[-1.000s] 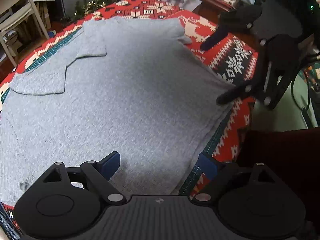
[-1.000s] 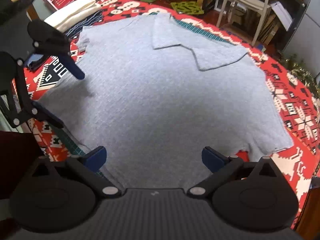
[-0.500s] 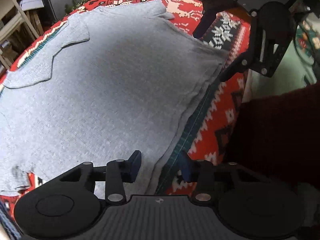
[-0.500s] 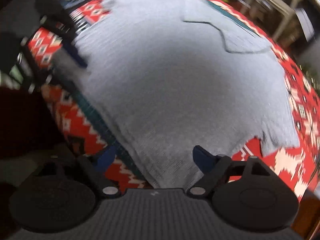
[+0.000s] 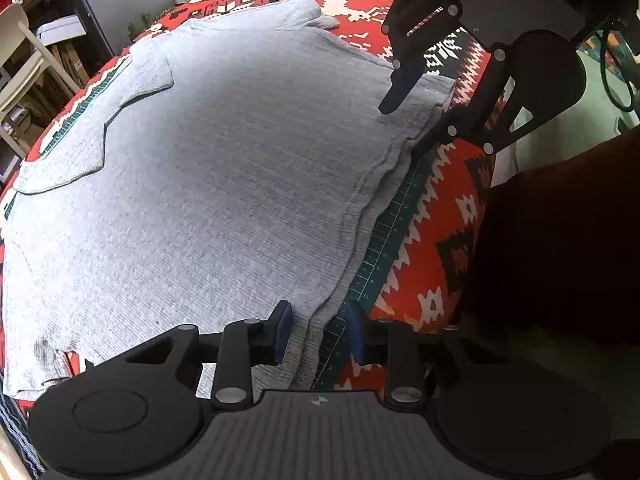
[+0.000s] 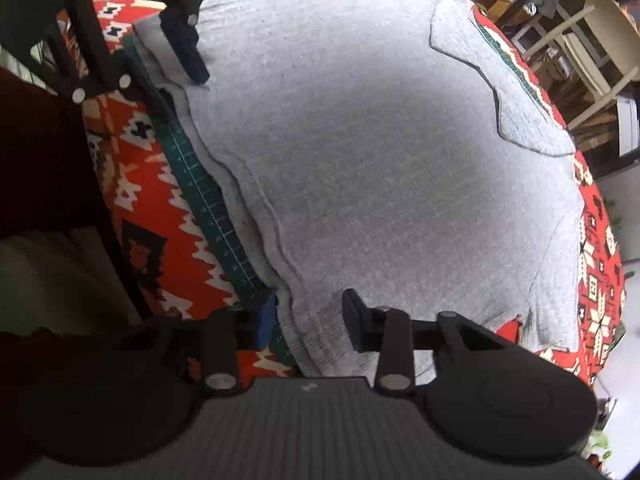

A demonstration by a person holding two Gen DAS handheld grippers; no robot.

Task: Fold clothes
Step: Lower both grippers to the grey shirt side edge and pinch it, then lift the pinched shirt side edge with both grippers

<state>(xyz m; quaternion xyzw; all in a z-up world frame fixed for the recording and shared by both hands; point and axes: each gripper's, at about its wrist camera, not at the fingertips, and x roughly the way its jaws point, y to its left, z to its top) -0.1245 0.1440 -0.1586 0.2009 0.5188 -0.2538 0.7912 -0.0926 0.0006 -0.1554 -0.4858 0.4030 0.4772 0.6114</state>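
Grey shirt [image 5: 224, 184] is spread flat over a red patterned cloth [image 5: 436, 208], w/ a green ruled mat [image 5: 394, 220] showing along the near hem. One sleeve is seen folded in on the far side.

Left gripper [image 5: 318, 334] is set at the hem near one bottom corner, jaws partly apart & straddling the layered edge; fabric sits between the pads but no pinch is made yet. Right gripper [image 6: 308, 320] is placed the same way at the other end of the hem, one finger on the shirt, one over the mat, a gap left between them – not clamped.

Fabric is judged to be light, soft knit: limp, no stiffness, likely to sag & stretch between two grip points. Two layers are visible at the hem, slightly offset, so both should be caught together, close to the corners, or the lower layer could be left behind. Slip is thought unlikely once pinched; the cloth underneath could be snagged if fingers go too deep.
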